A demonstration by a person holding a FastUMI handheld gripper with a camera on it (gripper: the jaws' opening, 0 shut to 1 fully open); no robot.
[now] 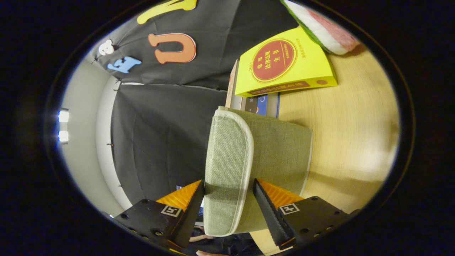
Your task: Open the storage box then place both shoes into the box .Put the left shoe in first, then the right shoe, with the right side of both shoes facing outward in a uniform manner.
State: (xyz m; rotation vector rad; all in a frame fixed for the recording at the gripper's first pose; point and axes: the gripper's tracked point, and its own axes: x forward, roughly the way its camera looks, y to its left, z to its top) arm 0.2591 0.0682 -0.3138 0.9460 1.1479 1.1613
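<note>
The whole gripper view is rolled sideways. A pale green fabric storage box (284, 153) with white trim stands on the wooden table (355, 142). Its padded lid (227, 153) runs straight between my fingers, edge-on to me and lying against the box body. My gripper (228, 199) is shut on the lid's near rim, one finger pressed on each face. The inside of the box is hidden.
Just beyond the box lies a stack of books (254, 104) with a thick yellow book (284, 67) on top. A watermelon-slice cushion (320, 28) rests past the books. The black cloth wall (160, 142) stands behind the lid side.
</note>
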